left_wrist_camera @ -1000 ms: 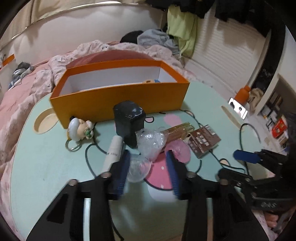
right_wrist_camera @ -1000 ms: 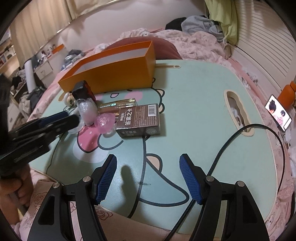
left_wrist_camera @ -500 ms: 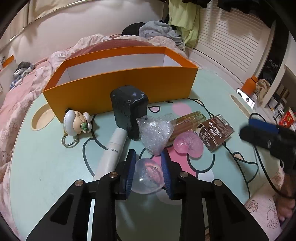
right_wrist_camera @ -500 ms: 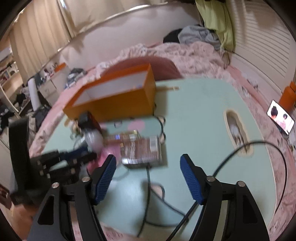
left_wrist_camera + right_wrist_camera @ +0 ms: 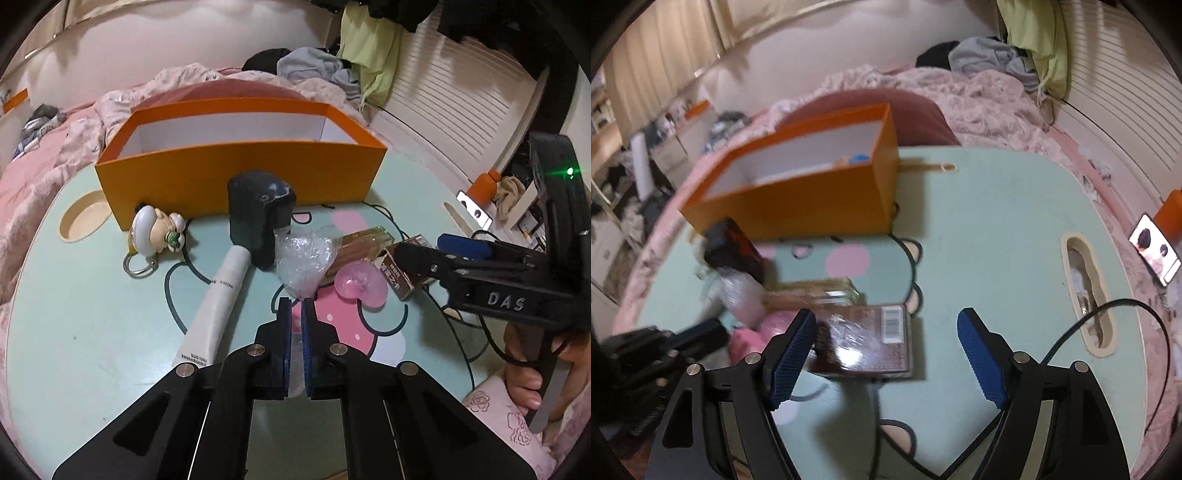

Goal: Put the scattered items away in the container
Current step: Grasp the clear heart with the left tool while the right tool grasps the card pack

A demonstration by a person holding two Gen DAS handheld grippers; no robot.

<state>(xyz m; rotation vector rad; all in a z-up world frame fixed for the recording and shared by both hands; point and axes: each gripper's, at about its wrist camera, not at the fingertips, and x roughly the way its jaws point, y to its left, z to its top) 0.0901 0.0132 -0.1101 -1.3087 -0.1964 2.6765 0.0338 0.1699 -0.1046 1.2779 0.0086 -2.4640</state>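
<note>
The orange box [image 5: 236,177] [image 5: 798,206] stands open at the back of the table. In front of it lie a black block [image 5: 258,214], a white tube [image 5: 218,295], a keychain figure [image 5: 157,234], a crumpled clear bag [image 5: 303,258], a pink heart piece [image 5: 360,282], a gold case [image 5: 364,243] and a brown packet [image 5: 871,339]. My left gripper [image 5: 294,306] is shut on a thin clear plastic piece [image 5: 294,339], just short of the clear bag. My right gripper [image 5: 884,317] is open over the brown packet, which shows between its fingers.
The mint table has a round cup hole [image 5: 83,218] at the left and a long slot [image 5: 1087,295] at the right. A black cable [image 5: 1108,314] loops past the slot. A lit phone [image 5: 1154,254] lies off the right edge. Pink bedding surrounds the table.
My left gripper's jaws have closed from wide apart onto the clear plastic piece. My right gripper has moved in over the brown packet, staying open.
</note>
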